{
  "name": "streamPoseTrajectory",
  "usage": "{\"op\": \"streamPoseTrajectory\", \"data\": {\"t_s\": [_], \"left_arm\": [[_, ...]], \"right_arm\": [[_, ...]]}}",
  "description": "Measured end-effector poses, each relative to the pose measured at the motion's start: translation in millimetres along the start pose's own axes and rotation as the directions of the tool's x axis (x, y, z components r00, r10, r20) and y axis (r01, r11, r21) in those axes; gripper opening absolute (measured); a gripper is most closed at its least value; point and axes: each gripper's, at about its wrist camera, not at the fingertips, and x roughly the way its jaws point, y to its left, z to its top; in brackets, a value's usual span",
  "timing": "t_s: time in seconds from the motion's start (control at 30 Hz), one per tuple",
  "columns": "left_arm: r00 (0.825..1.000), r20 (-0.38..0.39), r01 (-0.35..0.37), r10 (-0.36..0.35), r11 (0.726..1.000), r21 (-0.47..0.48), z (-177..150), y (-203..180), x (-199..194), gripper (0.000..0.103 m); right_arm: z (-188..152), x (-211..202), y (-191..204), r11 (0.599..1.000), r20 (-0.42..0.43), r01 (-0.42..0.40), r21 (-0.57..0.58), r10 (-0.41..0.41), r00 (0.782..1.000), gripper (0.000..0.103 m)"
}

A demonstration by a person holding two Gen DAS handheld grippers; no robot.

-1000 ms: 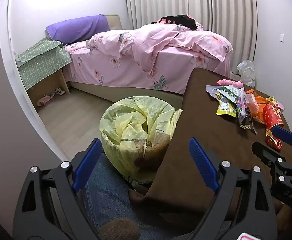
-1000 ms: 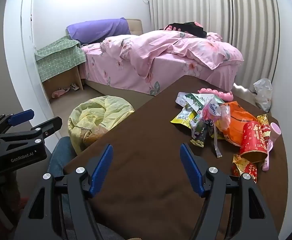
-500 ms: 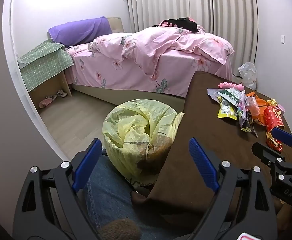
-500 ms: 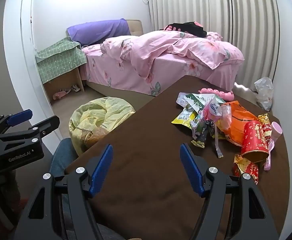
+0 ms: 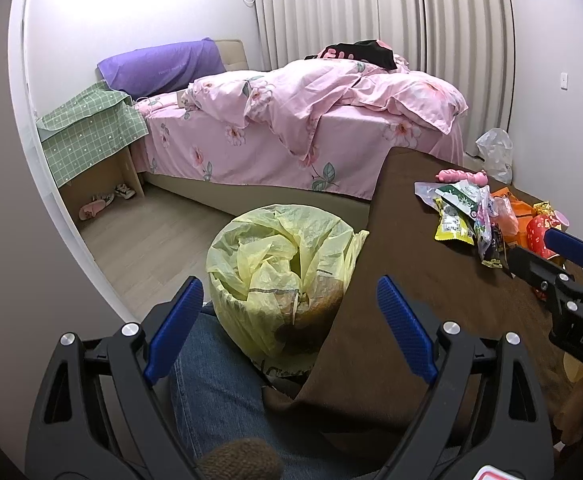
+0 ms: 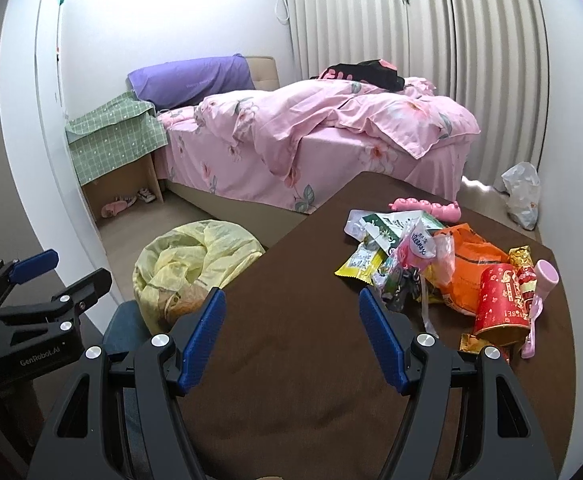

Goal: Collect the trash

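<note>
A heap of trash lies on the brown table (image 6: 291, 360): a yellow wrapper (image 6: 358, 264), a green and white packet (image 6: 387, 232), a pink tissue pack (image 6: 415, 246), an orange bag (image 6: 471, 268) and a red cup (image 6: 499, 300). The same heap (image 5: 471, 216) shows at the right of the left wrist view. A bin lined with a yellow bag (image 5: 283, 272) (image 6: 195, 264) stands on the floor by the table's left edge. My left gripper (image 5: 289, 320) hangs open over the bin and a person's jeans leg. My right gripper (image 6: 291, 332) is open above bare tabletop, short of the heap.
A bed with pink bedding (image 6: 323, 132) fills the back of the room. A side table under a green checked cloth (image 5: 91, 136) stands left of it. A white plastic bag (image 6: 521, 192) sits on the floor by the curtains. A pink toy (image 6: 427, 206) lies beyond the heap.
Both views have tilted up slightly, so the bin and the trash heap sit lower in the frames. Both grippers stay open and empty.
</note>
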Motion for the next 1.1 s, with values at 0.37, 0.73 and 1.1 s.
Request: {"op": "streamPoseTrajectory", "data": {"t_s": [0.37, 0.73, 1.1], "left_arm": [[1.000, 0.009, 0.008, -0.008, 1.000, -0.003, -4.9, -4.3, -7.1, 0.084], [1.000, 0.022, 0.012, -0.011, 1.000, -0.012, 2.6, 3.4, -3.9, 0.084], [1.000, 0.019, 0.011, -0.011, 1.000, -0.013, 2.5, 3.9, -3.3, 0.084]], "right_arm": [[-2.9, 4.5, -2.7, 1.000, -0.010, 0.003, 0.009, -0.003, 1.000, 0.066], [-4.8, 4.5, -3.3, 1.000, -0.013, -0.001, 0.011, 0.001, 1.000, 0.066], [-5.0, 4.8, -3.0, 1.000, -0.014, -0.001, 0.011, 0.001, 1.000, 0.066]]}}
